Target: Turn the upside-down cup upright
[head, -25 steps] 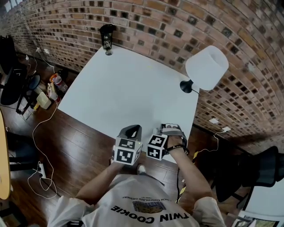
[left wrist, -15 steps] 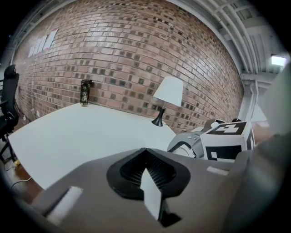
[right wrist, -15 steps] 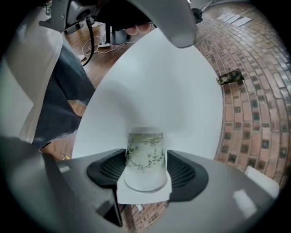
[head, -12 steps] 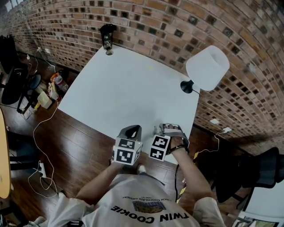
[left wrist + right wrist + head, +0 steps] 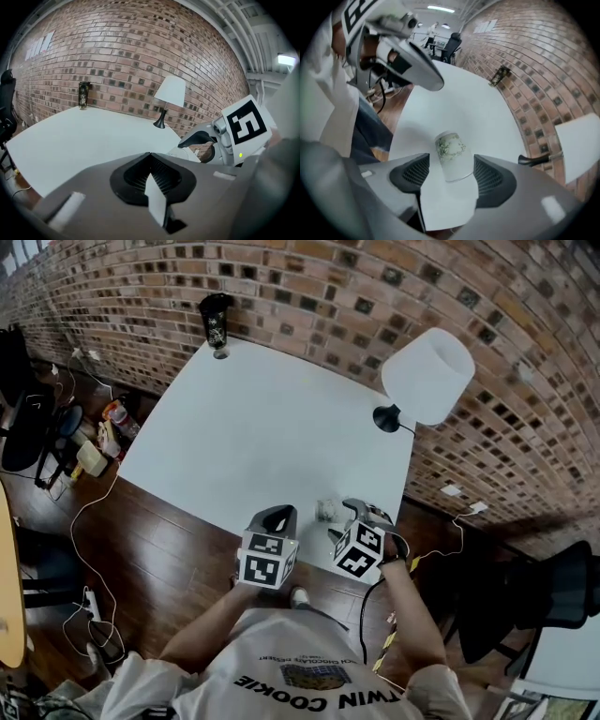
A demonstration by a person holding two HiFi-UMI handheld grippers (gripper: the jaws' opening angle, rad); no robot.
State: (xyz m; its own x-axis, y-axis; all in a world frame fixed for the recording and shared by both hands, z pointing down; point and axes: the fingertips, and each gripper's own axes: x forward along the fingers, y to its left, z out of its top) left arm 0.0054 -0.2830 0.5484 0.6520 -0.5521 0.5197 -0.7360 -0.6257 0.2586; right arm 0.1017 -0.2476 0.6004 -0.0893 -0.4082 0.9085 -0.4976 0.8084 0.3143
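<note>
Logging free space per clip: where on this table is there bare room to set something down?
The table is bare across its middle, between the dark tumbler at the far left corner and the lamp at the far right. Crowded only at the near edge: the cup stands between the right gripper's open jaws, the left gripper beside it.

Your head view was evenly lit by soft, diffuse light, no hard shadows. White table (image 5: 253,427) was brightest, nearly washed out; floor (image 5: 159,559) stayed dim by comparison. Pale lamp shade (image 5: 427,374) showed no detail. Wide lens bowed brick wall (image 5: 394,287). Your gripper views had black corners and strong barrel bend. In left gripper view, ceiling strip light (image 5: 286,59) glared at right edge. Near jaws were blurred; cup (image 5: 451,154) looked slightly soft.
</note>
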